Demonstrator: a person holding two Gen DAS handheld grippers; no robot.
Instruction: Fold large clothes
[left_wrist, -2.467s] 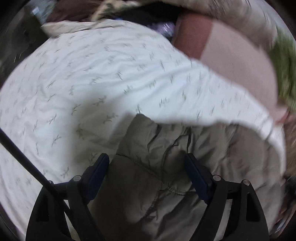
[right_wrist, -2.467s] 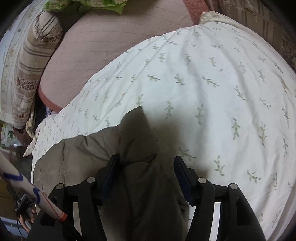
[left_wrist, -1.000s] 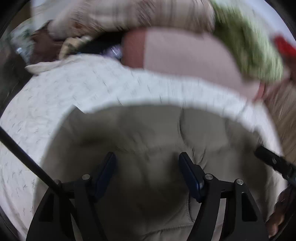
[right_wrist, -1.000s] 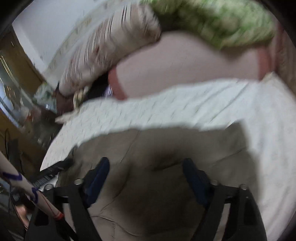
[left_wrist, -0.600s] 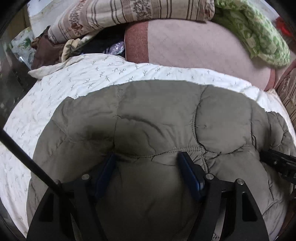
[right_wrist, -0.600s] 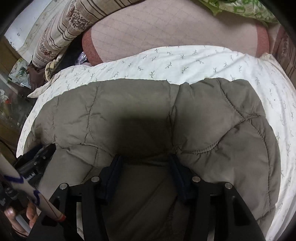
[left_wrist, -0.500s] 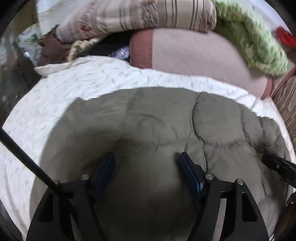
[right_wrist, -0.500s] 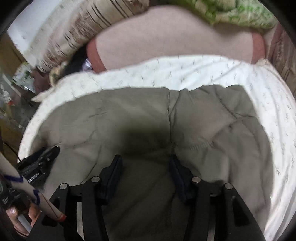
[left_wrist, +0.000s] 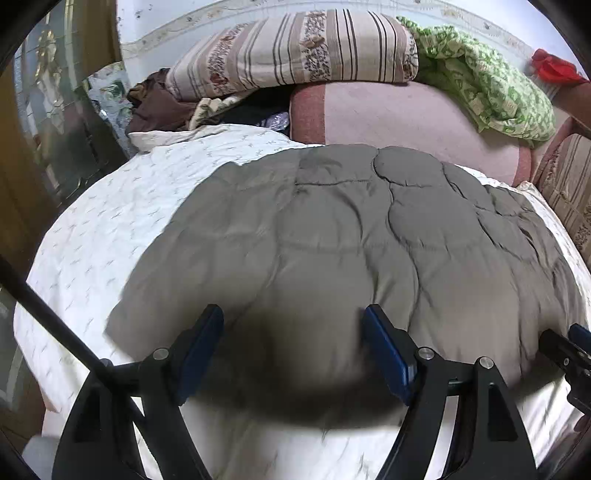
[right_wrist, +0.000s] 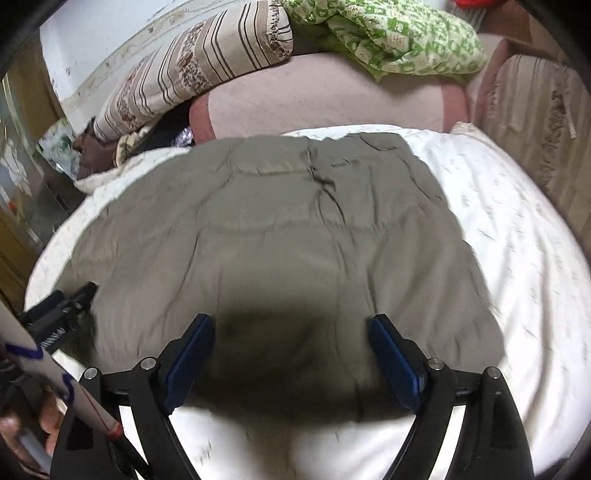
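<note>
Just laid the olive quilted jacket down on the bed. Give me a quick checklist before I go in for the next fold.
1. Left gripper released: ok. Its jaws have just been opening; no fabric pinched between the pads.
2. Right gripper released: ok. Its jaws have just been opening and stand wide above the near hem.
3. Olive quilted jacket lying flat on the white sheet: ok, though some wrinkles show.
4. Jacket clear of the pink bolster: ok, a strip of sheet shows between them.
5. Near hem straight: cannot tell, it is blurred and in shadow.
6. Sleeves tucked in: cannot tell, none is visible.
</note>
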